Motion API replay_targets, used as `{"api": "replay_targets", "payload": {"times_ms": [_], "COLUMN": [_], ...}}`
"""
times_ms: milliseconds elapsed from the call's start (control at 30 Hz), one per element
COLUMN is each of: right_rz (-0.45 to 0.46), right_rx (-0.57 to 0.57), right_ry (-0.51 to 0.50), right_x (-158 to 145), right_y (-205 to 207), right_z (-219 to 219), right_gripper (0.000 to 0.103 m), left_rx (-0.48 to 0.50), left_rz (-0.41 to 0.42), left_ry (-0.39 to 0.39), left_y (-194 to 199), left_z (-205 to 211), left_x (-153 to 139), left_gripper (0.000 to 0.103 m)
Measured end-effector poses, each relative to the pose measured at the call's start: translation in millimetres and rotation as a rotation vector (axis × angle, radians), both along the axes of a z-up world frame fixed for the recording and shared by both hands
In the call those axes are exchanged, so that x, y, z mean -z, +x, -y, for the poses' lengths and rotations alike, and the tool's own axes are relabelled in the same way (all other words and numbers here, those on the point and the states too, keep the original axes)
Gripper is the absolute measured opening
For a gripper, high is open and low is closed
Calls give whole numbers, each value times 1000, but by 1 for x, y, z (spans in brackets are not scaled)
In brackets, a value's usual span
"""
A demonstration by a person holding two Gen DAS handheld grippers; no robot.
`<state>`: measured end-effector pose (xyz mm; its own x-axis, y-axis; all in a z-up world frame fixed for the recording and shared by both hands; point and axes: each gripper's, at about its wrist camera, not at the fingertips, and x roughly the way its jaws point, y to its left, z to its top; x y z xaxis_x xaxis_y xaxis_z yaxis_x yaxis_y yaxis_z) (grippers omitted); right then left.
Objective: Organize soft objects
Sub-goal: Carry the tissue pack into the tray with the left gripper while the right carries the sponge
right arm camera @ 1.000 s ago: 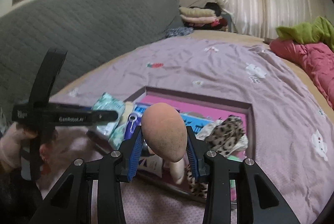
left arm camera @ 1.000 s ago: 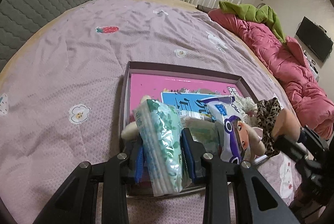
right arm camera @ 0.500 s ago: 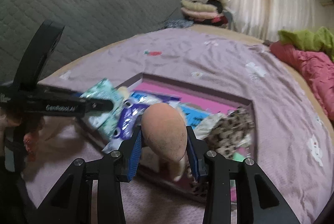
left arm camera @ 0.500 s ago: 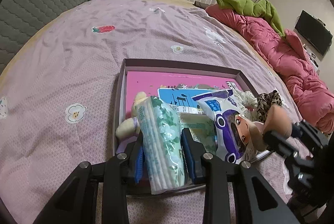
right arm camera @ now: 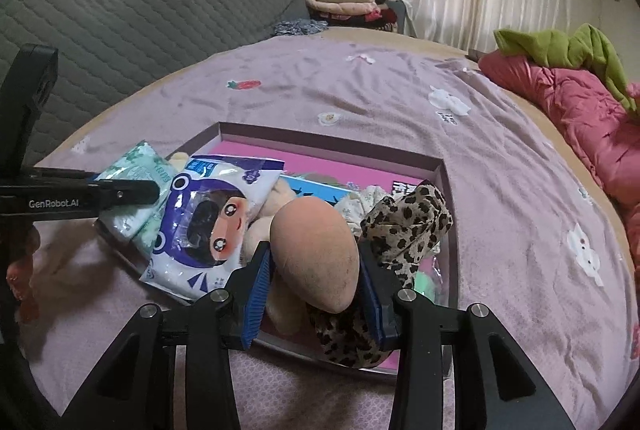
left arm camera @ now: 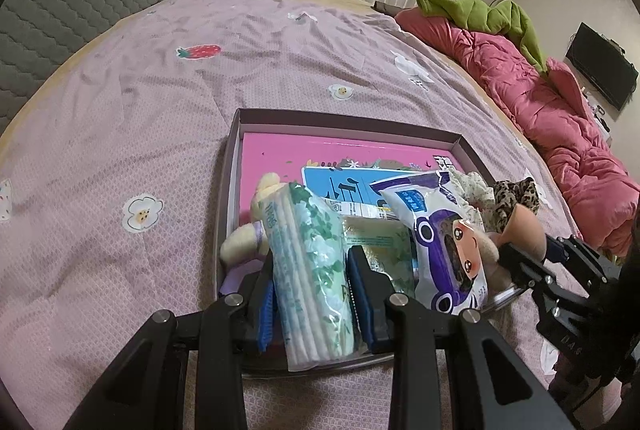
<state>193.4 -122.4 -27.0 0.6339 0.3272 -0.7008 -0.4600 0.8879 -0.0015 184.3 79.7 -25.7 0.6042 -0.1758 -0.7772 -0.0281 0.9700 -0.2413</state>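
**Helper:** What are you doing right now?

**Me:** I am putting soft things into the shallow box [left arm camera: 344, 121] that sits on the bed [left arm camera: 160, 109]. My left gripper [left arm camera: 310, 300] has its fingers squeezed on a green tissue pack [left arm camera: 308, 270]. The pack stands up at the near edge of the box. My right gripper [right arm camera: 314, 286] has its fingers pressed on a peach makeup sponge [right arm camera: 316, 250], over the near right part of the box.

**Helper:** What is already in the box?

**Me:** A wipes pack with a cartoon girl [right arm camera: 208, 222] lies in the near middle of the box. A leopard-print cloth [right arm camera: 404, 226] is in its right part. A cream plush toy [left arm camera: 248, 242] is in the near left corner, just beside the tissue pack.

**Helper:** What comes next?

**Me:** I think both things need to go down into the box. The sponge needs a free spot near the leopard cloth. Then I let the fingers go gently so it does not roll out. The tissue pack could lie flat beside the plush toy.

**Helper:** Can you read any words?

**Me:** The side of the left gripper says "GenRobot.AI" in the right camera view. The blue label [left arm camera: 344, 185] on the pink box floor has big letters, but I cannot read them. The small print on the packs is too tiny.
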Motion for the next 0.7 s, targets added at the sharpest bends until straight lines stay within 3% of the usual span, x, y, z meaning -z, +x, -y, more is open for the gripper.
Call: {"api": "replay_targets", "payload": {"times_ms": [267, 500, 700], "right_rz": [-3, -8, -10], "right_rx": [14, 5, -7], "right_ry": [-29, -37, -34], "right_x": [2, 1, 0], "right_y": [-1, -1, -3], "right_z": [0, 1, 0], "right_gripper": [43, 54, 57], "left_rx": [4, 4, 6], "left_rz": [-2, -5, -5], "left_ry": [22, 43, 52], "left_y": [-1, -3, -2], "left_z": [3, 7, 7], "left_x": [-1, 0, 0], "left_gripper": [33, 33, 33]}}
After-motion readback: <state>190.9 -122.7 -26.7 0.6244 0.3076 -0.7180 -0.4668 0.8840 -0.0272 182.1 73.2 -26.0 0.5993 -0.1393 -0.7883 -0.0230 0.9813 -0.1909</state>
